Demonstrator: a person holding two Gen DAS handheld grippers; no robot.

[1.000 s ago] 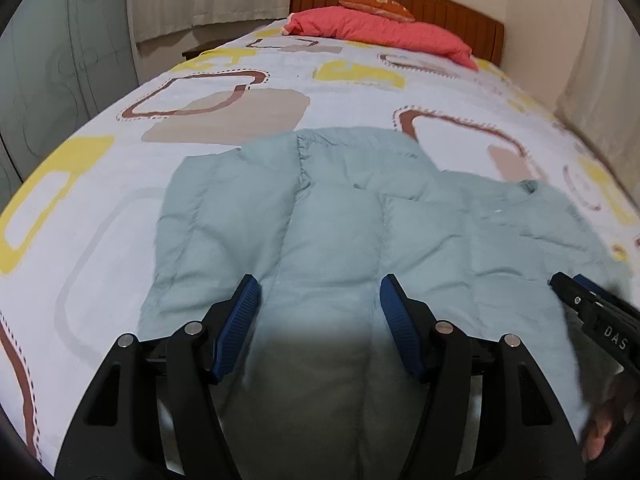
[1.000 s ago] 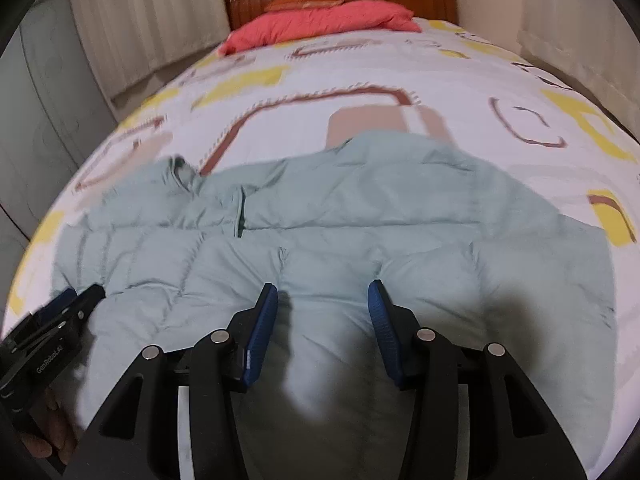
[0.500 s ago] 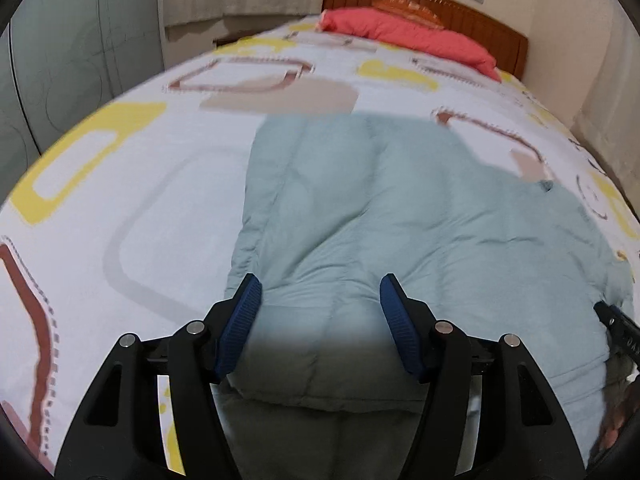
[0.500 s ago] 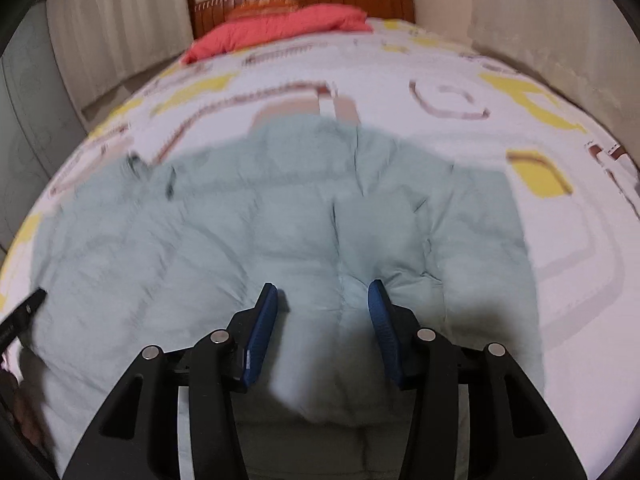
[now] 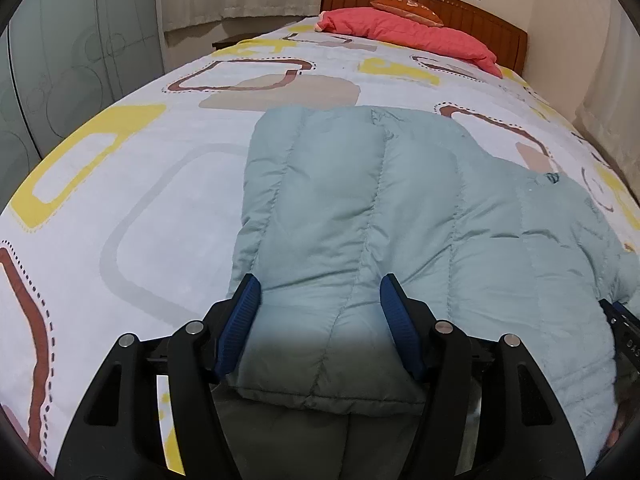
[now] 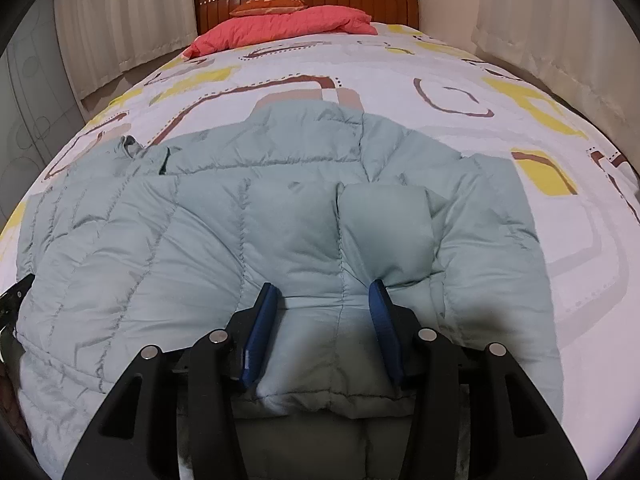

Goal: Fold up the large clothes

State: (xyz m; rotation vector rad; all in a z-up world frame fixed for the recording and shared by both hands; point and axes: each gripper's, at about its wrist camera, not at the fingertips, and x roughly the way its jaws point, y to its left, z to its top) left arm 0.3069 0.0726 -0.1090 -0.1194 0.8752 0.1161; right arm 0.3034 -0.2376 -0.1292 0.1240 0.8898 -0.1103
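A pale green quilted puffer jacket [image 5: 360, 208] lies spread on the bed; it also fills the right wrist view [image 6: 280, 216]. My left gripper [image 5: 320, 296] is open, its blue pads either side of the jacket's near left edge. My right gripper [image 6: 324, 300] has its blue pads either side of a puffy fold at the jacket's near right edge; the jaws stand apart with padding bulging between them. The tip of the right gripper [image 5: 624, 328] shows at the left wrist view's right edge, and the left gripper's tip [image 6: 16, 296] at the right wrist view's left edge.
The bed [image 5: 120, 184] has a white cover with yellow and brown shapes. A red pillow [image 5: 408, 34] and wooden headboard [image 5: 440, 4] are at the far end. Curtains [image 6: 552, 24] hang on the right, a wardrobe [image 5: 60, 60] stands on the left.
Both grippers moved back to the jacket's near edge and apart, the left toward its left side, the right toward its right side. The jacket's near edge now bulges between each pair of pads.
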